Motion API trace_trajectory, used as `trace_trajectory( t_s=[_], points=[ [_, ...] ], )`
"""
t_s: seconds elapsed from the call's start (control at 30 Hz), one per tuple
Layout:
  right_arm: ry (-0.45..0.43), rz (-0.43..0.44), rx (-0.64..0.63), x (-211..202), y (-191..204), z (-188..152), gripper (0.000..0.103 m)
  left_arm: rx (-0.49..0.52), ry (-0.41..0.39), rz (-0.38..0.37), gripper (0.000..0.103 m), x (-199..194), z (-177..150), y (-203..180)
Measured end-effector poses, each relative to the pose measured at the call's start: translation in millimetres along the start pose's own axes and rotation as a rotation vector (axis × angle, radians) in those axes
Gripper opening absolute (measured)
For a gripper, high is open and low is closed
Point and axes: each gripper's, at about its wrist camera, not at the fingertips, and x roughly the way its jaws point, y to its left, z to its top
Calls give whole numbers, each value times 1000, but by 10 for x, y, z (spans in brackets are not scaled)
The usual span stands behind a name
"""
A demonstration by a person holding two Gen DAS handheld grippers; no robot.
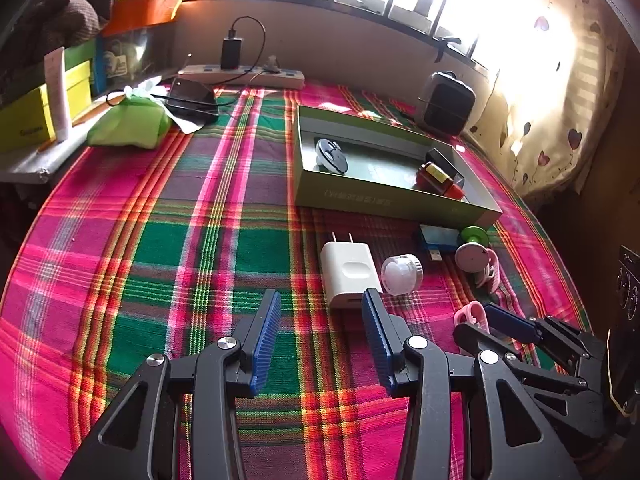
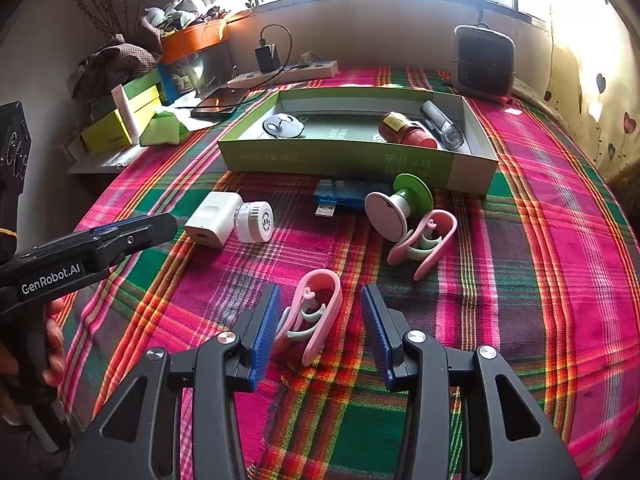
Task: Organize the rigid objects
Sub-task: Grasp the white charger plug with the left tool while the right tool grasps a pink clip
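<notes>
Green box (image 2: 344,158) holds three items; six remain on the plaid cloth (image 2: 540,240), left gripper (image 1: 320,312) released and empty, right gripper (image 2: 320,304) released astride a pink clip (image 2: 316,312).

Pink, green and orange plaid runs right across the tablecloth (image 1: 160,240), a lime-green box (image 2: 340,156) holds a red bottle (image 2: 404,132), a white charger (image 1: 348,274) lies beside a white round cap (image 1: 402,273), two pale pink clips (image 2: 310,316) (image 2: 426,240) show mint-green insides, and blue pads (image 2: 264,332) line the black gripper fingers.
</notes>
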Motion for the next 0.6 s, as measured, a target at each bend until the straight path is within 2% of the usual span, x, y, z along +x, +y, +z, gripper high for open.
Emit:
trace_trajectory(
  t_s=[0.47,0.6],
  points=[
    [-16,-51,-49,-78,12,-29,43,28,19,-7,41,77,24,-122],
    [-8,-48,-61,-78,2,-50,31,36,23,-7,41,104,35,-163]
  ],
)
